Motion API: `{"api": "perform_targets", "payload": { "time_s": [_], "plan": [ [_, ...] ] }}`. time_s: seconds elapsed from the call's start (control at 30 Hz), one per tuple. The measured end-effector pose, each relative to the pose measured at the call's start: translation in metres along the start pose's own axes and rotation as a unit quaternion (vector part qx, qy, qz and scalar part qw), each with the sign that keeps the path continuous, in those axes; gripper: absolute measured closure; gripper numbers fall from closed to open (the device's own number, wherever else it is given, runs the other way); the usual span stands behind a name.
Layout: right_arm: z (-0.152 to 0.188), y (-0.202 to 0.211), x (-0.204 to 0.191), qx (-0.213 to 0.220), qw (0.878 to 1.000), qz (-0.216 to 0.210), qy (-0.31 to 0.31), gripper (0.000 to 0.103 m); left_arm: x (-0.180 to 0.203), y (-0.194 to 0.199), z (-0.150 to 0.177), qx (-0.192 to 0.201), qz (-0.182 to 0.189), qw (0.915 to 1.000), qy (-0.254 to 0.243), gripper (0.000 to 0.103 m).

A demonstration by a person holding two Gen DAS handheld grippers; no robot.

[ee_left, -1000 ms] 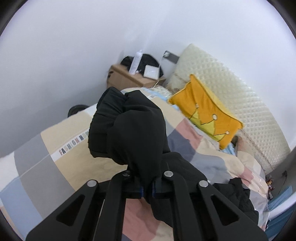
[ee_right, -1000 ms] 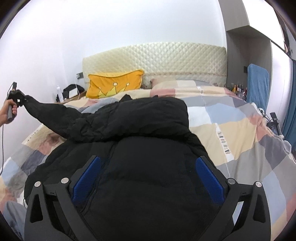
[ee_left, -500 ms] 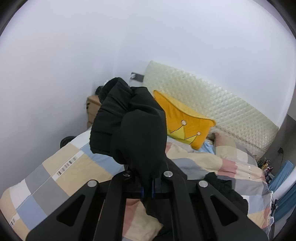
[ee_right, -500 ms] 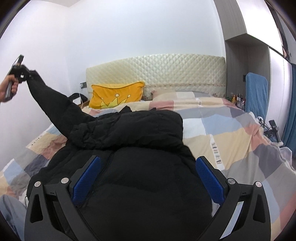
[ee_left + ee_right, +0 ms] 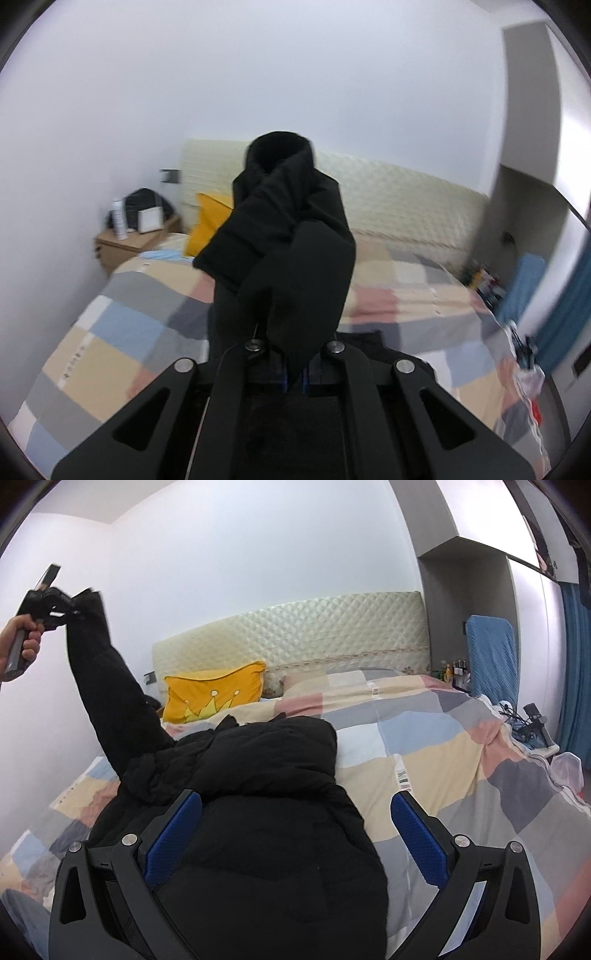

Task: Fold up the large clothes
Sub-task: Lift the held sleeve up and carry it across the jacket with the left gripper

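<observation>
A large black padded jacket lies on the patchwork bedspread. My left gripper is shut on the cuff end of its sleeve and holds it high in the air; in the right wrist view the same gripper shows at the upper left, with the sleeve stretched steeply up from the jacket. My right gripper is open and empty, its blue pads spread just above the jacket's body.
A yellow crown pillow leans on the quilted headboard. A wooden nightstand with a bottle and a bag stands at the bed's left. A blue-covered chair and clutter stand at the bed's right.
My left gripper has lifted the sleeve from low and sideways to high above the bed and turned toward the headboard. My right gripper has stayed open over the jacket.
</observation>
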State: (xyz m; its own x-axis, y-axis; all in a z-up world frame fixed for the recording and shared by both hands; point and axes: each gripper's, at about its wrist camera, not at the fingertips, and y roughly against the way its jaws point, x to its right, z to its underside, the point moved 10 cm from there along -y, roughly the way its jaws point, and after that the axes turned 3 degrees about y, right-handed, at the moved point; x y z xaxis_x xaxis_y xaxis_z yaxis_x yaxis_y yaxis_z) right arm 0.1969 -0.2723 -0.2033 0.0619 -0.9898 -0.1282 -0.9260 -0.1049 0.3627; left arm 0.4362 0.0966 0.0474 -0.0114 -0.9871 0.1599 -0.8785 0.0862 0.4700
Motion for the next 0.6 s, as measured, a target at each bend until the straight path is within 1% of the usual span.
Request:
{"api": "perform_targets", "payload": {
  "time_s": [0.2, 0.23, 0.27, 0.33, 0.37, 0.4, 0.47, 0.53, 0.6],
  "plan": [
    [-0.009, 0.004, 0.013, 0.01, 1.0, 0.006, 0.004, 0.0, 0.09, -0.034, 0.041, -0.024, 0.053, 0.9969, -0.053, 0.099],
    [-0.011, 0.003, 0.017, 0.01, 1.0, 0.01, 0.003, 0.0, 0.099, -0.035, 0.048, -0.029, 0.059, 0.9964, -0.053, 0.099],
    [-0.011, 0.002, 0.02, 0.011, 1.0, 0.012, 0.002, 0.0, 0.112, -0.047, 0.06, -0.039, 0.069, 0.9955, -0.051, 0.099],
    [-0.013, 0.0, 0.028, 0.012, 1.0, 0.014, -0.006, 0.0, 0.129, -0.058, 0.075, -0.052, 0.082, 0.9939, -0.053, 0.099],
    [-0.013, -0.001, 0.032, 0.013, 1.0, 0.015, -0.012, 0.0, 0.143, -0.07, 0.09, -0.062, 0.088, 0.9924, -0.059, 0.099],
    [-0.013, -0.002, 0.036, 0.013, 1.0, 0.015, -0.017, 0.0, 0.155, -0.073, 0.099, -0.069, 0.093, 0.9913, -0.064, 0.099],
    [-0.01, -0.007, 0.044, 0.01, 0.999, 0.015, -0.03, 0.0, 0.182, -0.09, 0.129, -0.089, 0.106, 0.9871, -0.08, 0.099],
    [-0.007, -0.011, 0.048, 0.005, 0.999, 0.013, -0.038, 0.0, 0.2, -0.096, 0.152, -0.102, 0.11, 0.9837, -0.099, 0.099],
    [-0.003, -0.017, 0.051, -0.002, 0.999, 0.016, -0.042, 0.0, 0.22, -0.113, 0.186, -0.122, 0.114, 0.9784, -0.122, 0.099]
  ]
}}
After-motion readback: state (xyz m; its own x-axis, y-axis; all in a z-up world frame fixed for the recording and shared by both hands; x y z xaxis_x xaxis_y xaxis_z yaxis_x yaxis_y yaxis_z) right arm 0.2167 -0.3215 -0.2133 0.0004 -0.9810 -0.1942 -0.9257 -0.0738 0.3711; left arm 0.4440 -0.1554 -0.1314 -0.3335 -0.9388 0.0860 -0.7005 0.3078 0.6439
